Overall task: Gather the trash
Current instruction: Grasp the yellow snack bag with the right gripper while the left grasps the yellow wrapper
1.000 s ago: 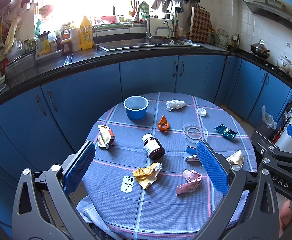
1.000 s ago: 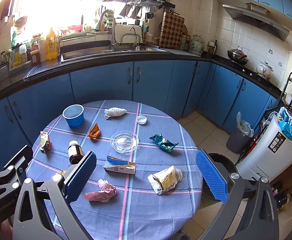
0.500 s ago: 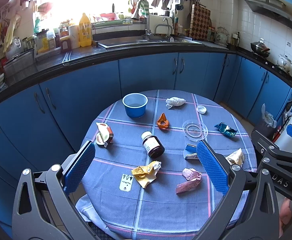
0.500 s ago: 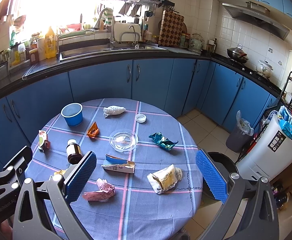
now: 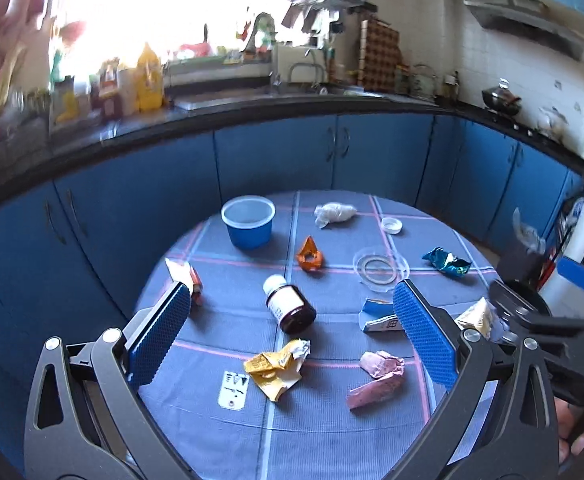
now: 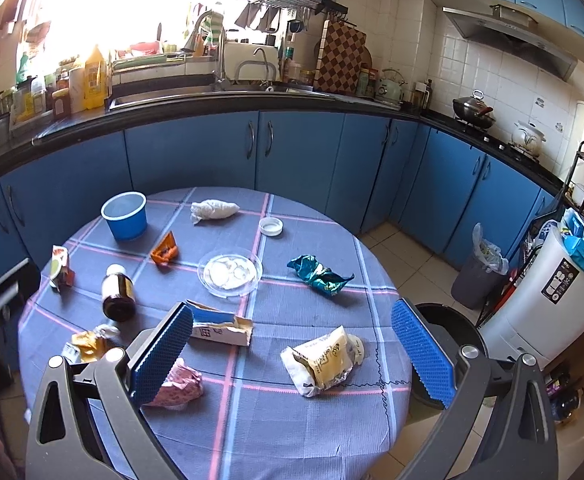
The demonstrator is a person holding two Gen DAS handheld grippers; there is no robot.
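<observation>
Yellow wrapper (image 5: pixel 277 367) lies between the parted left jaws.

Trash lies scattered over the round table (image 6: pixel 252 420), all of it loose. A crumpled yellow wrapper (image 5: pixel 278 368) sits near 6 o'clock, a pink wrapper (image 5: pixel 376 378) at about 5. A torn blue-and-white carton (image 6: pixel 218 326) lies flat near the centre. A cream snack bag (image 6: pixel 322 360) lies towards 4, a crushed teal foil wrapper (image 6: pixel 319 274) at 3. An orange wrapper (image 5: pixel 309 255) sits just past centre, a white wad (image 5: pixel 334 213) at 12.
</observation>
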